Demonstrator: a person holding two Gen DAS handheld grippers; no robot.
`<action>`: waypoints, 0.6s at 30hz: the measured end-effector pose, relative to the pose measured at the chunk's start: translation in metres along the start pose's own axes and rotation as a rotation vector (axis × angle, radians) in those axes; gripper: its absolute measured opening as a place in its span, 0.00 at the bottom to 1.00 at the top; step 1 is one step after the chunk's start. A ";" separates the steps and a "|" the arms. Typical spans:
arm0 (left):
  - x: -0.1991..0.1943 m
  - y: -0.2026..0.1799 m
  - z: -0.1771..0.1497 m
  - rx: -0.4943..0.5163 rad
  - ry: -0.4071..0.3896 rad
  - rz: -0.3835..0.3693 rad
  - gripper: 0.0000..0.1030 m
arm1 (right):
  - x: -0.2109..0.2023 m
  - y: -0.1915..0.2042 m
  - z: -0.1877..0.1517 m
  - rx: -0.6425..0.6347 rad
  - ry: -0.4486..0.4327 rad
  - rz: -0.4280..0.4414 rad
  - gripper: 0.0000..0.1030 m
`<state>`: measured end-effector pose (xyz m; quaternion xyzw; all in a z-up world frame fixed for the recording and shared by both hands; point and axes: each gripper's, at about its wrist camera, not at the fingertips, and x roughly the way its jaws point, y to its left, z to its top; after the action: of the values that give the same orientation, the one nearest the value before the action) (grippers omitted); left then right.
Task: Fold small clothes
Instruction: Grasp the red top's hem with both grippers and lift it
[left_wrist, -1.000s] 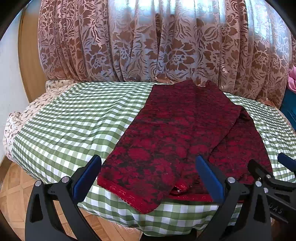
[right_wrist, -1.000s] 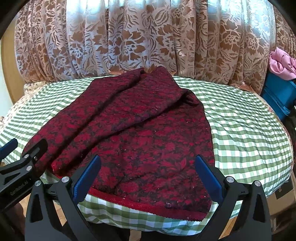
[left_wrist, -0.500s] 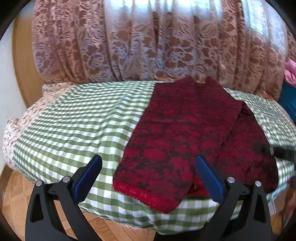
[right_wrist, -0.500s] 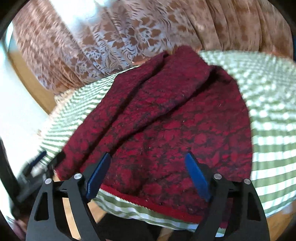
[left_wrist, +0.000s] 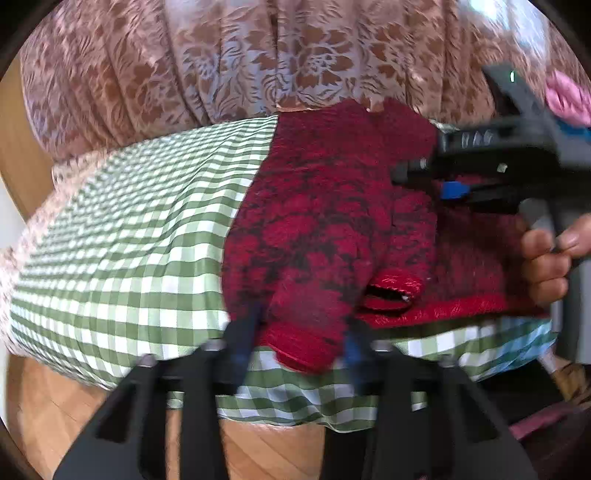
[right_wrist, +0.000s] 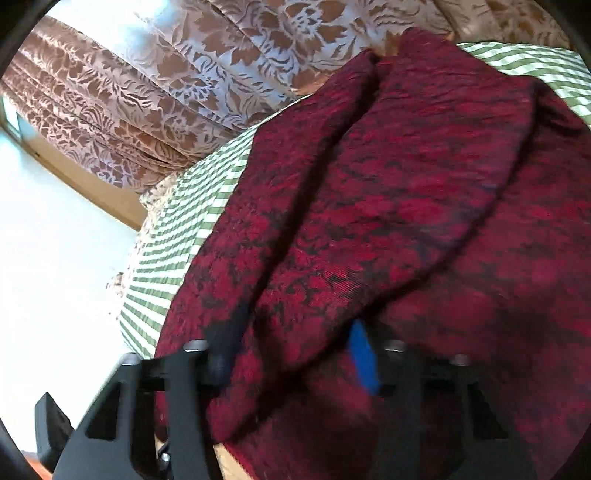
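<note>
A dark red patterned garment (left_wrist: 332, 221) lies on a green checked cloth (left_wrist: 129, 240) over a round table. My left gripper (left_wrist: 299, 343) has its jaws narrowed around the garment's near left hem corner, with fabric between the fingers. My right gripper (right_wrist: 295, 354) is tilted and closing over a raised fold of the same garment (right_wrist: 406, 203). The right gripper also shows in the left wrist view (left_wrist: 480, 173), held by a hand over the garment's right part.
Brown floral curtains (left_wrist: 258, 66) hang right behind the table. A wooden floor (left_wrist: 55, 406) lies below the near table edge. A pink thing (left_wrist: 569, 96) and a blue box sit at far right. A white wall (right_wrist: 55, 240) is at left.
Both grippers moved forward onto the garment and narrowed their jaws around its fabric. The right gripper tilted and went deeper over the cloth, bunching a fold. The hem corner is bunched up.
</note>
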<state>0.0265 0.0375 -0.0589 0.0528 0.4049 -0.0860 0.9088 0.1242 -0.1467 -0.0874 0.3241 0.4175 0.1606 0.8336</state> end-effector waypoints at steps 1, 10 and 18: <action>-0.003 0.006 0.003 -0.031 -0.004 -0.027 0.25 | -0.002 0.000 0.002 -0.002 -0.009 0.006 0.18; -0.029 0.062 0.055 -0.253 -0.126 -0.199 0.18 | -0.117 -0.040 0.032 -0.004 -0.229 0.052 0.11; -0.010 0.135 0.126 -0.431 -0.211 -0.116 0.18 | -0.228 -0.150 0.074 0.151 -0.482 -0.153 0.10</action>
<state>0.1385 0.1502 0.0362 -0.1747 0.3188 -0.0548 0.9300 0.0462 -0.4098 -0.0208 0.3820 0.2412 -0.0162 0.8920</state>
